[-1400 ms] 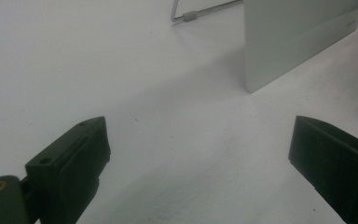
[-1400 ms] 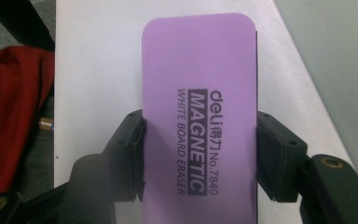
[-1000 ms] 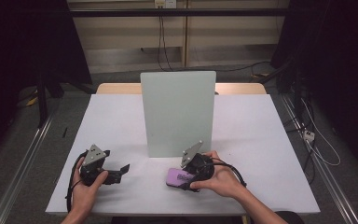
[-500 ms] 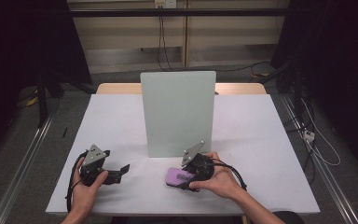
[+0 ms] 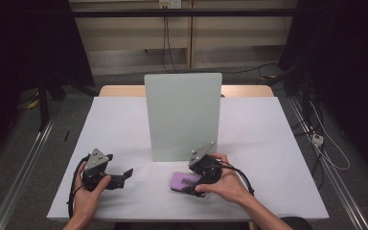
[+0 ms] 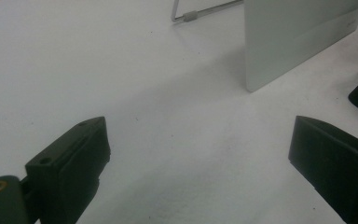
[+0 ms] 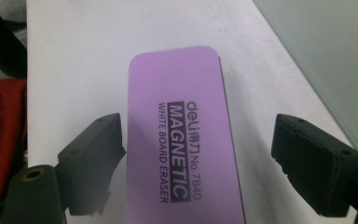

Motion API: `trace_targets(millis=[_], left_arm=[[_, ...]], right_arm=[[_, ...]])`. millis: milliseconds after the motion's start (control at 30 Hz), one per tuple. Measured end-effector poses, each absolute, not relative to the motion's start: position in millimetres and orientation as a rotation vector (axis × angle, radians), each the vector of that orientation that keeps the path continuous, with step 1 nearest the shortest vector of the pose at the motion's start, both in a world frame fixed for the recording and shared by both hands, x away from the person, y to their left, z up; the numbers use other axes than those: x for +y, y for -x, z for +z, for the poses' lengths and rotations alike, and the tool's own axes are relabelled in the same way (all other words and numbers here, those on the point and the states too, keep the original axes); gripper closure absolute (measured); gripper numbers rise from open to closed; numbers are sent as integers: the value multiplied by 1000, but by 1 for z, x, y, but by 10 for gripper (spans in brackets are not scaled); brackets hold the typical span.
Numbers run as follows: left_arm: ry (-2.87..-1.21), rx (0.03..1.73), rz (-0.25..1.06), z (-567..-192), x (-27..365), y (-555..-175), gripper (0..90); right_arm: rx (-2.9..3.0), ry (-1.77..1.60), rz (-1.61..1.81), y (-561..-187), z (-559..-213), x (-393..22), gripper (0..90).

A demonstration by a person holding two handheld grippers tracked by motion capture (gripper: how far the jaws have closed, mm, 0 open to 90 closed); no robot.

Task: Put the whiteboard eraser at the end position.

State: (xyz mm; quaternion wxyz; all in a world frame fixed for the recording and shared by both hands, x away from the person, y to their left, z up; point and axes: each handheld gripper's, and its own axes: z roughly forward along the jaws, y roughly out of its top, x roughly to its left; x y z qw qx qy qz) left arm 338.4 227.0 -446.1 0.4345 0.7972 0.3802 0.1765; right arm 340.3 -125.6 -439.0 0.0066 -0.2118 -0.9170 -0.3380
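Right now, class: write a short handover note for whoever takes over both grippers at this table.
Right gripper: jaws have just been opening; the purple whiteboard eraser lies flat on the table between them, one pad apart from it, so count it as released.
Left gripper: open, holding nothing, low over bare table.
The upright whiteboard stands just behind the eraser.
Done: eraser set down.
Left: probably draw the right gripper back.
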Motion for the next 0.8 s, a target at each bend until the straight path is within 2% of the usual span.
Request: trace_targets(millis=[267, 800], left_arm=[[-1981, 944, 443, -446, 227, -339, 50], [-1967, 958, 446, -445, 228, -337, 49]], right_arm=[[-2858, 774, -1153, -343, -432, -135, 85], [-2841, 950, -1239, -347, -425, -156, 100]])
